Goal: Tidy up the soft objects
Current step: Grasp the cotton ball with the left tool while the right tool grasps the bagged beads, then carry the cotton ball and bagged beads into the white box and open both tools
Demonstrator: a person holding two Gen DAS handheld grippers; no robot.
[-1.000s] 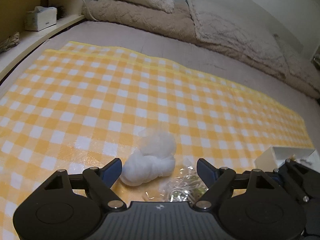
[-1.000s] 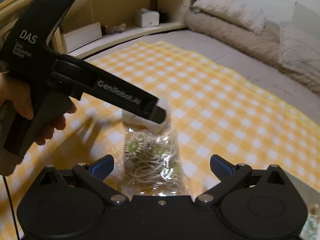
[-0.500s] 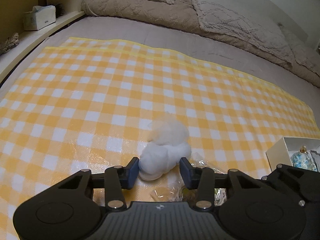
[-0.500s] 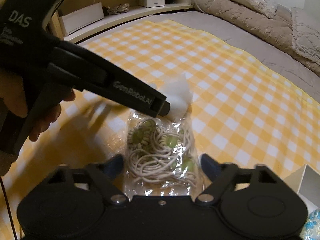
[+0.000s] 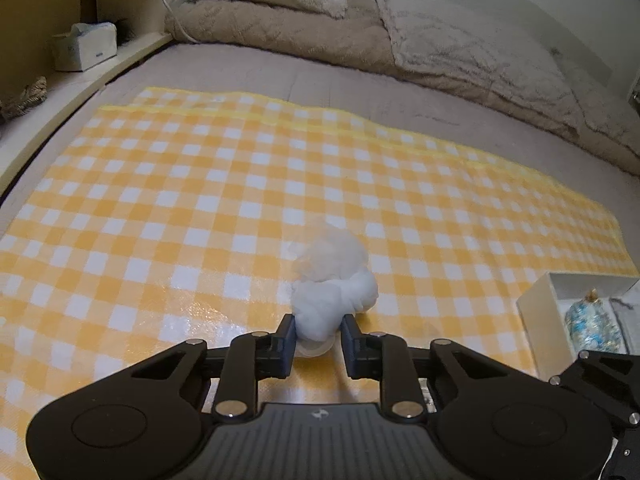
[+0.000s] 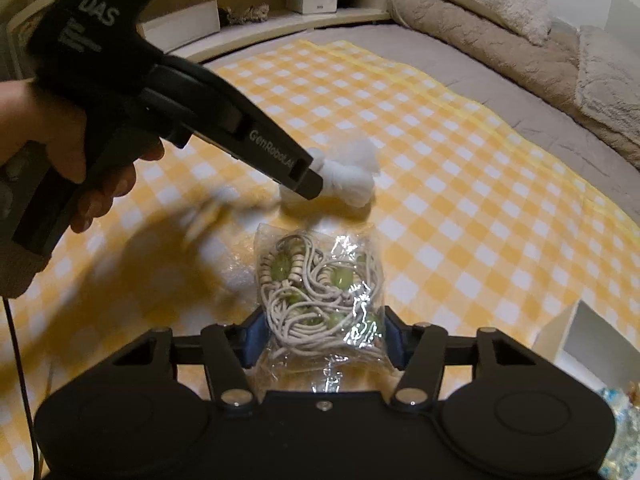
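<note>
A white knotted soft bundle (image 5: 332, 288) hangs above the yellow checked cloth (image 5: 200, 200). My left gripper (image 5: 318, 332) is shut on its near end. It also shows in the right wrist view (image 6: 348, 176), held by the left gripper (image 6: 308, 184). A clear plastic bag of beige cord and green beads (image 6: 320, 292) sits between the pads of my right gripper (image 6: 320, 340), which is shut on it.
A white open box (image 5: 576, 312) holding a blue-patterned pouch (image 5: 592, 326) stands at the cloth's right edge; it also shows in the right wrist view (image 6: 580, 344). Beige blankets and a pillow (image 5: 400, 32) lie at the back. A tissue box (image 5: 84, 46) sits on the left shelf.
Both grippers closed from open: the left onto the white bundle, the right onto the bag of cord. The left gripper lifted the bundle off the cloth.
</note>
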